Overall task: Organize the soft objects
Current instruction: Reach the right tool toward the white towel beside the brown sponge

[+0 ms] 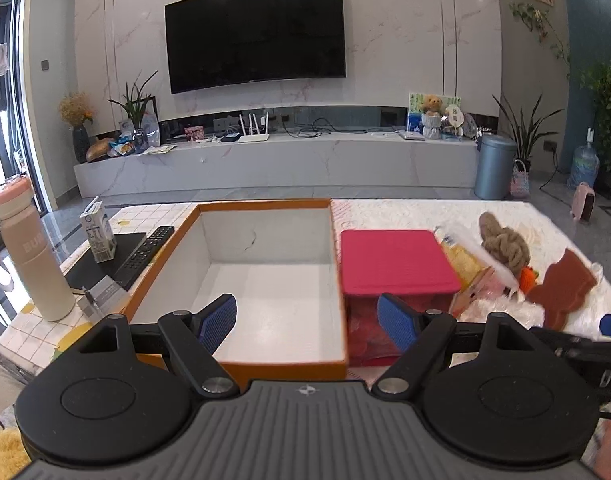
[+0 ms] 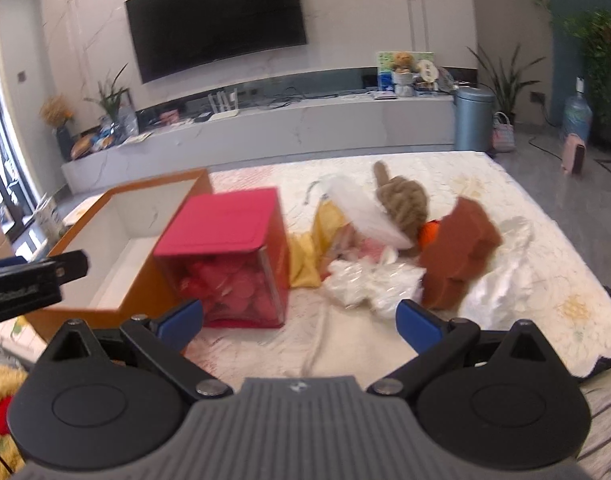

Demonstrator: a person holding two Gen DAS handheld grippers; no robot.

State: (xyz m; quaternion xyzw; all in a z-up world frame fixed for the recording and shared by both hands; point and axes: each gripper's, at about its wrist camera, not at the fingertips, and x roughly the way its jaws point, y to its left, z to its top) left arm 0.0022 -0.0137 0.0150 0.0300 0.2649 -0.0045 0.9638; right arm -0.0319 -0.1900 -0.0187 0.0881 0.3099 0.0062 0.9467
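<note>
An open orange box with a white empty inside stands on the table; it also shows in the right wrist view. A red-lidded clear cube full of red soft pieces stands right of it. A pile of soft things lies further right: a tan knitted toy, a brown plush, yellow cloth and white plastic bags. My left gripper is open and empty over the box's near edge. My right gripper is open and empty, in front of the cube and pile.
A beige bottle, a milk carton, a remote and a black notebook sit left of the box. A white quilted cloth covers the table's right part. A TV unit stands beyond.
</note>
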